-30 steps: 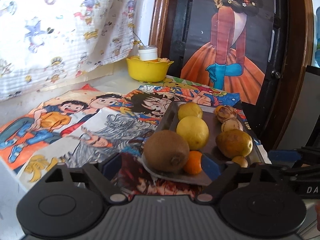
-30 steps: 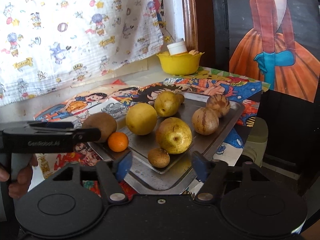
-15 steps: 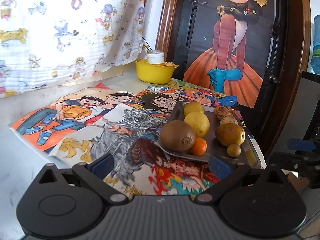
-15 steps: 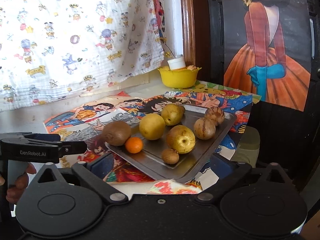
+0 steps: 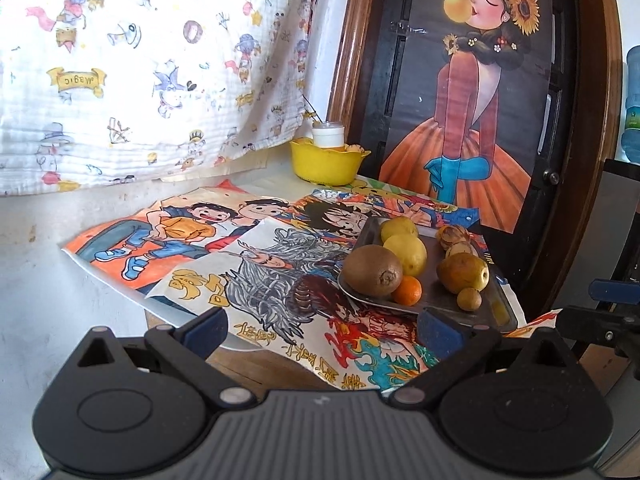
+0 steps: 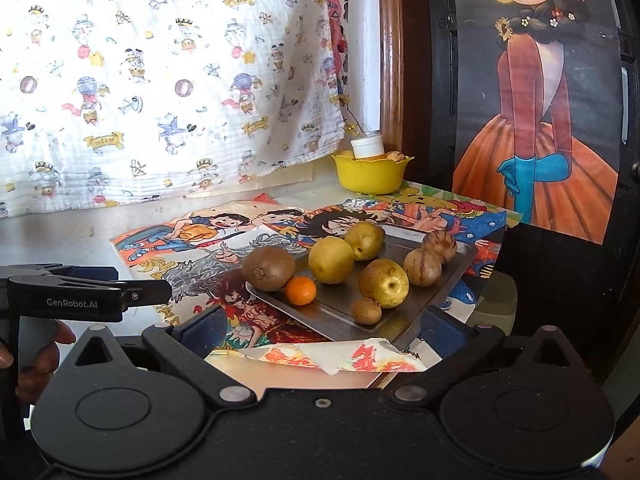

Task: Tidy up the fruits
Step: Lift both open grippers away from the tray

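Note:
A metal tray [image 6: 444,280] [image 5: 432,304] near the table's right edge holds several fruits: a brown kiwi [image 6: 268,269] [image 5: 373,270], a small orange [image 6: 301,290] [image 5: 407,290], a yellow lemon [image 6: 331,260] [image 5: 405,254], pears [image 6: 384,283] [image 5: 462,273], two striped brown fruits [image 6: 422,267] and a small brown fruit [image 6: 366,311]. My left gripper [image 5: 320,328] is open and empty, back from the table's front edge. My right gripper [image 6: 320,330] is open and empty, in front of the tray. The left gripper also shows from the side in the right wrist view [image 6: 80,296].
Cartoon posters [image 5: 224,248] cover the table. A yellow bowl [image 6: 370,174] with a white jar stands at the back by the wall. A printed cloth [image 6: 160,72] hangs behind. A dark door with a painted girl [image 6: 540,140] is to the right.
Both grippers have pulled back and up from the tray; the fruits look smaller and farther. The fruits have not moved.

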